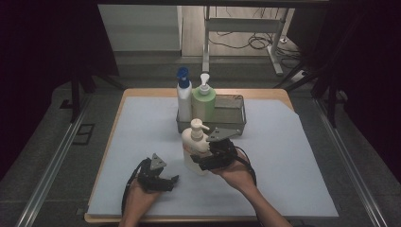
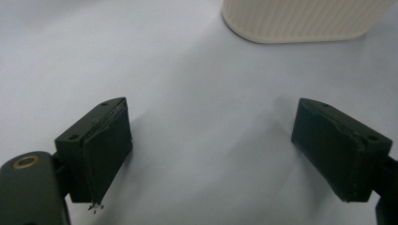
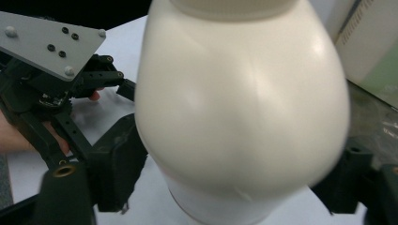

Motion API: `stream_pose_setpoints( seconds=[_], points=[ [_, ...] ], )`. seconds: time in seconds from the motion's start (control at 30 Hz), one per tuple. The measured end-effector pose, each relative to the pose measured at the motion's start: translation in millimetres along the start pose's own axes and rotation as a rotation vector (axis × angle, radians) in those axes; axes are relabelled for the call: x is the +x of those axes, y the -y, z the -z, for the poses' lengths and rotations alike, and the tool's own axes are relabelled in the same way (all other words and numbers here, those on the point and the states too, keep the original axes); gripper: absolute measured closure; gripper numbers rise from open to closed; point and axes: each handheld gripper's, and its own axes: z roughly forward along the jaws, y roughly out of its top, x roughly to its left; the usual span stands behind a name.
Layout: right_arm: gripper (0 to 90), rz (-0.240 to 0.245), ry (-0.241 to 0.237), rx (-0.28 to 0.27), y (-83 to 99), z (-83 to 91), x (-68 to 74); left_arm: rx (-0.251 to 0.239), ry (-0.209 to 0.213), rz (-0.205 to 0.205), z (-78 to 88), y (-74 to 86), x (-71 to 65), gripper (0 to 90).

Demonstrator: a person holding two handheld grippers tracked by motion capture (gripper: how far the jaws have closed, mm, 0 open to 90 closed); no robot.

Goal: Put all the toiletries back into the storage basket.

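The right tool (image 1: 203,163) has its jaws on either side of the cream pump bottle (image 1: 195,144), which stands on the table (image 1: 283,156); the pads seem to press its belly. The left tool (image 1: 171,182) rests beside it with jaws wide and nothing between them, the bottle's base just ahead. Beyond the bottle, a tray (image 1: 231,124) holds two more bottles.

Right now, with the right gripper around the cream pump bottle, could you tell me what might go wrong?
The cream pump bottle is rounded and smooth where the right gripper straddles it, so it could slip or tip. The metal basket just behind already holds two bottles, so lifting carelessly might knock them.
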Motion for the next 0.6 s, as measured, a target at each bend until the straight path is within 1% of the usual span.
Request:
stream_pose_setpoints(
  seconds=[0.1,0.2,0.33,0.4,0.53,0.6],
  points=[
    [26.3,0.009,0.002,0.005,-3.8,-3.2,1.2,0.001,0.000,0.000,0.1,0.0,0.0,12.3],
    [28.1,0.014,0.007,0.007,-5.9,-5.5,2.1,0.001,0.000,0.001,0.1,-0.1,0.0,12.3],
    [34.0,0.021,0.014,0.006,-7.6,-7.2,0.4,0.001,0.000,0.000,0.1,-0.1,0.0,12.3],
    [34.5,0.022,0.005,0.011,-7.9,-7.3,-1.3,0.001,0.000,0.001,0.0,-0.1,0.0,12.3],
    [35.4,0.033,0.003,0.020,-8.7,-6.8,-0.4,0.001,0.000,0.000,0.0,-0.1,0.0,12.3],
    [35.9,0.028,0.001,0.018,-8.5,-6.3,-0.4,0.001,0.001,0.000,0.0,-0.1,0.0,12.3]
  ],
)
